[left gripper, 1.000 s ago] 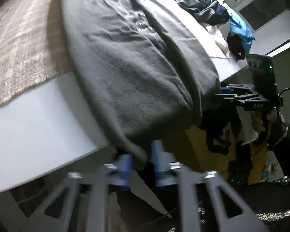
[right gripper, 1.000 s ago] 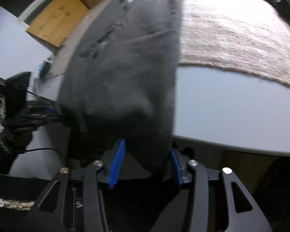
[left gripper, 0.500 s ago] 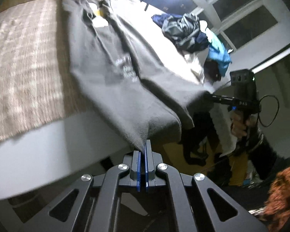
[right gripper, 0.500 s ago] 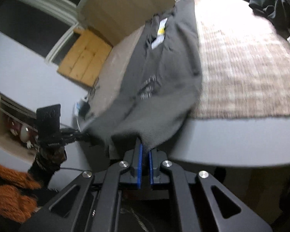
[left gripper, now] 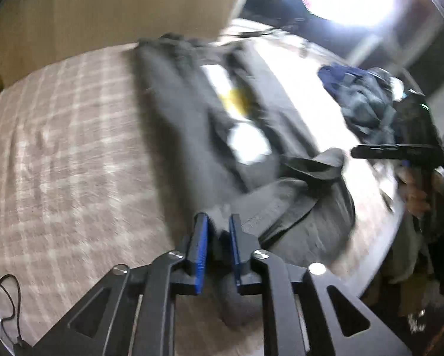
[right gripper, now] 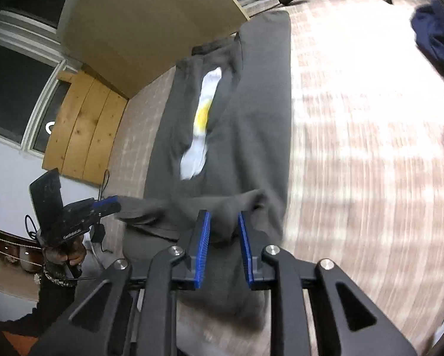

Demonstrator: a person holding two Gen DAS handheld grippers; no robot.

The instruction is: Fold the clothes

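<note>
where the plaid blanket [right gripper: 355, 154] covers the bed, the grey garment [right gripper: 251, 112] lies lengthwise with its near end folded over itself. the pile of clothes [left gripper: 367, 101] sits further off. the left gripper [left gripper: 217, 222] and right gripper [right gripper: 223, 222] both stand parted around bunched grey cloth, not clamped.

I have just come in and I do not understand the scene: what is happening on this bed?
A person is folding a dark grey garment on a checked blanket, with one handheld gripper in each hand. The left gripper and right gripper are both open, with the garment's near edge bunched between their fingers. A pile of other clothes lies aside.
</note>
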